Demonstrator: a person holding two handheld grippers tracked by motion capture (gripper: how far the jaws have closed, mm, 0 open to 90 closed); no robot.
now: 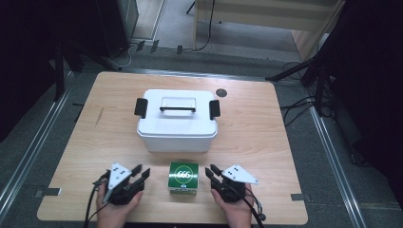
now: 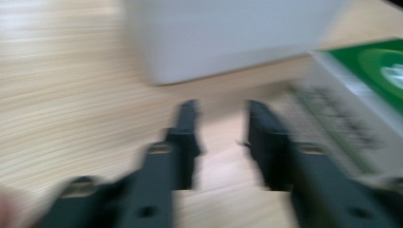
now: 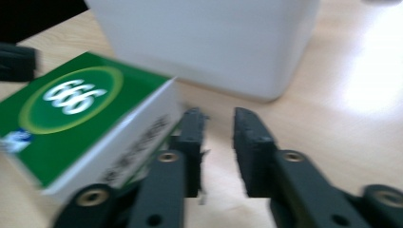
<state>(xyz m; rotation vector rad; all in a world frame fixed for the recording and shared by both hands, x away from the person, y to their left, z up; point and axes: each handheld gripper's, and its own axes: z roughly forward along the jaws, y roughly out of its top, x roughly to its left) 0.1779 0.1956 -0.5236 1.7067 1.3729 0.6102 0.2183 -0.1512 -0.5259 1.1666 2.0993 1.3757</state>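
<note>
Box: small green-topped white cardboard box at table's six o'clock, judged light, stiff.
Grip: side walls advised.
Left gripper: jaws apart, empty.
Right gripper: jaws apart, empty.

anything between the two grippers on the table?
Yes: the green 666 box sits between the left gripper and right gripper, untouched, per the high view.

wood table, grey floor, dark room
</note>
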